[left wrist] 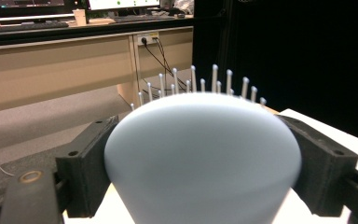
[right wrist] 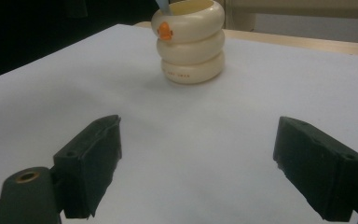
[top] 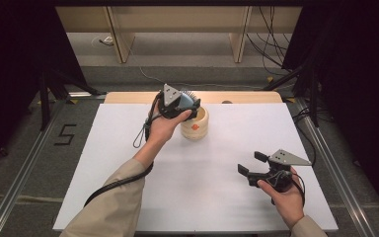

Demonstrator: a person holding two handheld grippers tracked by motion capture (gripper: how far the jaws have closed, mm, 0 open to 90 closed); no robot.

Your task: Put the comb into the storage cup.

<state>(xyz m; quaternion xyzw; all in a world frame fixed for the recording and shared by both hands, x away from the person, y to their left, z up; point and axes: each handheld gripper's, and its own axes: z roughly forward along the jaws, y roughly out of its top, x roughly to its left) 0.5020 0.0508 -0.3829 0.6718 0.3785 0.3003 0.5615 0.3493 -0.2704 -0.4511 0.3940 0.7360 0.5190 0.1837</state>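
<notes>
Near the far edge of the white surface point(top: 128, 163), the left gripper point(top: 190, 104) grips a pale-blue hairbrush point(left wrist: 203, 154) above the cream cup point(top: 196, 124). At near right, the right gripper point(top: 254, 164) hovers with jaws spread, wide bare surface around it.

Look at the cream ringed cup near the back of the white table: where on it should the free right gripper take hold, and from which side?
Grip the cream cup across its middle ring, coming level from the near side where the right gripper already faces it. The grooves between its rings should seat the pads, and its top is taken by the blue brush in the left gripper.
</notes>
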